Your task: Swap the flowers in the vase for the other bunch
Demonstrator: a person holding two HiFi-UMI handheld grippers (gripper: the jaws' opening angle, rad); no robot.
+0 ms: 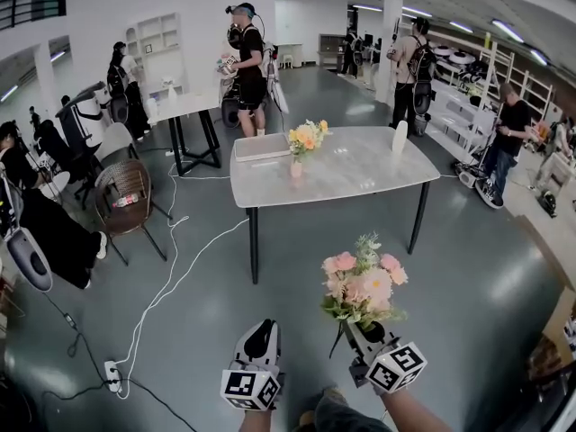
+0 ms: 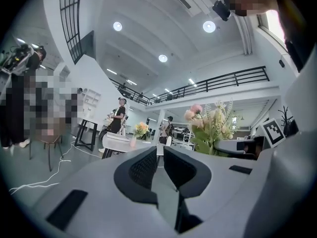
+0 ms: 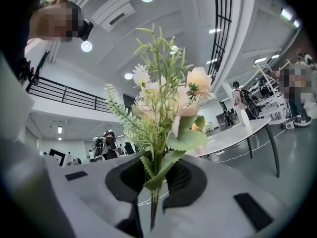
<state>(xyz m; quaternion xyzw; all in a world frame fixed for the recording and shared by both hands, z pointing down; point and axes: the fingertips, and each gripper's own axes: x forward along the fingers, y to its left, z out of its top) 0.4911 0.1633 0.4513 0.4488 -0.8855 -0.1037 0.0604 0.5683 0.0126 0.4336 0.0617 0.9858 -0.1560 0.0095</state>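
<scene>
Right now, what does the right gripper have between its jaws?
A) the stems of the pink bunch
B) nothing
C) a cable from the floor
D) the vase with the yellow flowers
A: in the right gripper view the right gripper has its jaws closed on the stems of the pink bunch, while the vase with the yellow flowers stands far off on the table.

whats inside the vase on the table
A bunch of yellow and orange flowers stands in the pink vase; its wall hides the stems and anything else inside.
</scene>
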